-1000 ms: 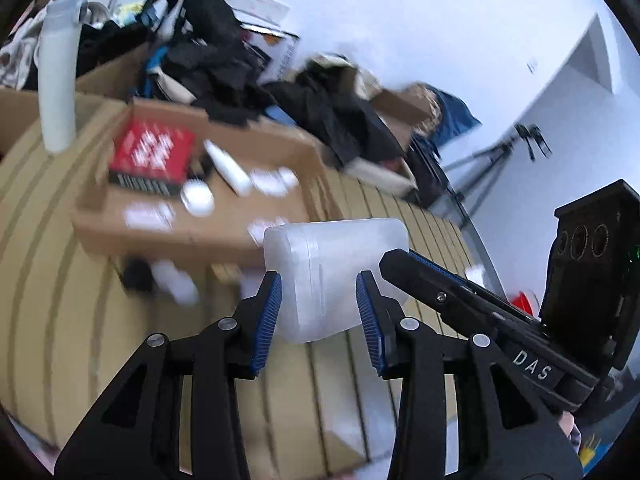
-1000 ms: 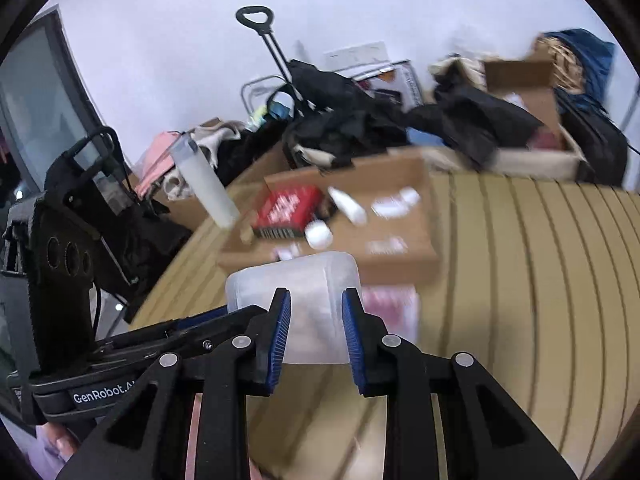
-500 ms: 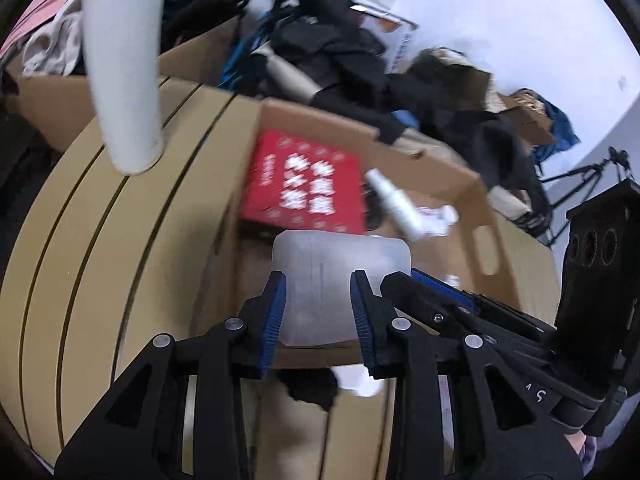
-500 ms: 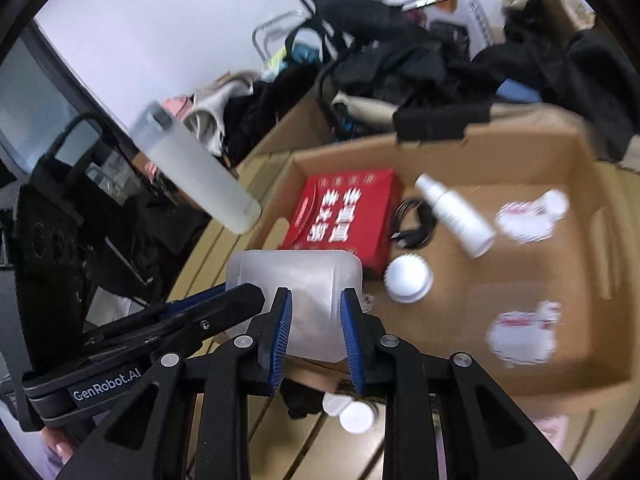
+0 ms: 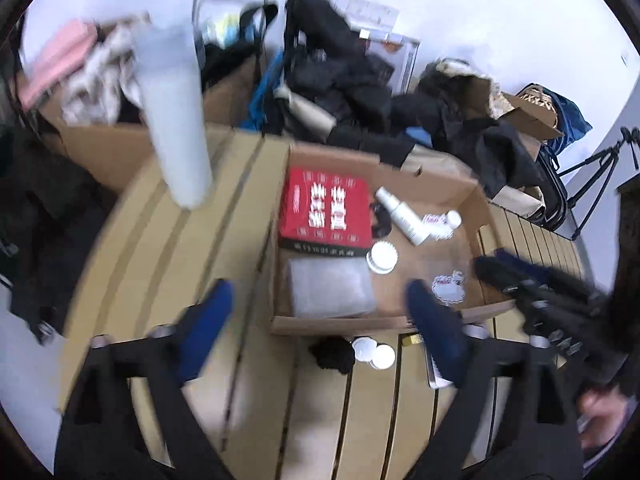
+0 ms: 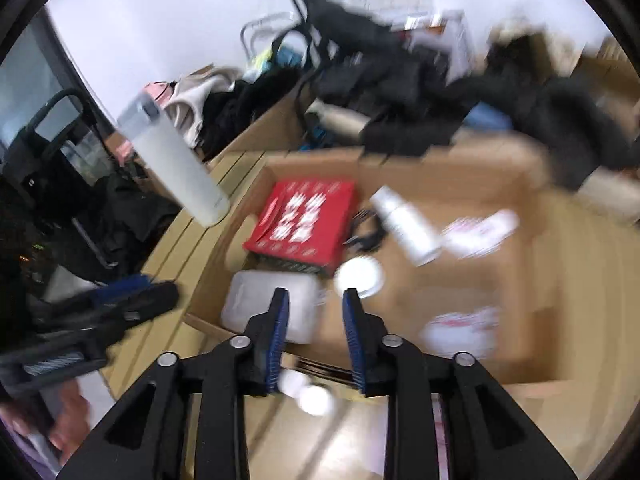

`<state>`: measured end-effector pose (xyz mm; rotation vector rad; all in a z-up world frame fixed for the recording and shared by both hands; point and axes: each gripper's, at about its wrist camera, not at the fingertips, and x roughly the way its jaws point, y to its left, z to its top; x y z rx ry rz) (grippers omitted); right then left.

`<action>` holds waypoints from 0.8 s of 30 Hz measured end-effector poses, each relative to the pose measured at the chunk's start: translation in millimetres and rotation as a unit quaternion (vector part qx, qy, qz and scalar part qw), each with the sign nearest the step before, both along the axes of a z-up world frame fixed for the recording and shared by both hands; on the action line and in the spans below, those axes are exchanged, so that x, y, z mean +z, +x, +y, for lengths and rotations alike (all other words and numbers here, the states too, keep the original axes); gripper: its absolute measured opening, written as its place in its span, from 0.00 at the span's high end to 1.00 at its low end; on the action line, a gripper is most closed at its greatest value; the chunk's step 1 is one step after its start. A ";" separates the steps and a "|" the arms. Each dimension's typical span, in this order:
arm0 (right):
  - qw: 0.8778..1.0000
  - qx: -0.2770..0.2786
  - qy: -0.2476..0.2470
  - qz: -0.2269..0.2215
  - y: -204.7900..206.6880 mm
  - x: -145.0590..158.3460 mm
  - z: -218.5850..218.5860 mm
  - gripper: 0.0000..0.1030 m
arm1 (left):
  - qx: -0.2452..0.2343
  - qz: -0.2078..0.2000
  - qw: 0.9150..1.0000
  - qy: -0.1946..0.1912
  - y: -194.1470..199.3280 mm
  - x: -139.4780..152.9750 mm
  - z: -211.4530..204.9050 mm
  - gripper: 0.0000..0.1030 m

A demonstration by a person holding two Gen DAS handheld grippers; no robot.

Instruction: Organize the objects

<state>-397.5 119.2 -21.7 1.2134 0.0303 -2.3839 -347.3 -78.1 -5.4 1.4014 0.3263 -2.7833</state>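
Both grippers have let go of the translucent container (image 5: 330,288), which now lies flat in the cardboard box (image 5: 340,324), just below the red box (image 5: 326,210). Left gripper (image 5: 316,316) jaws spread wide; right gripper (image 6: 314,336) jaws apart, empty, nearer, its left finger overlapping the container's right edge
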 end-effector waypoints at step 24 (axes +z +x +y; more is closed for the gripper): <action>0.997 0.000 -0.001 0.072 237.6 -7.3 137.5 0.16 | 0.019 0.062 0.998 0.004 247.7 7.2 69.3 0.00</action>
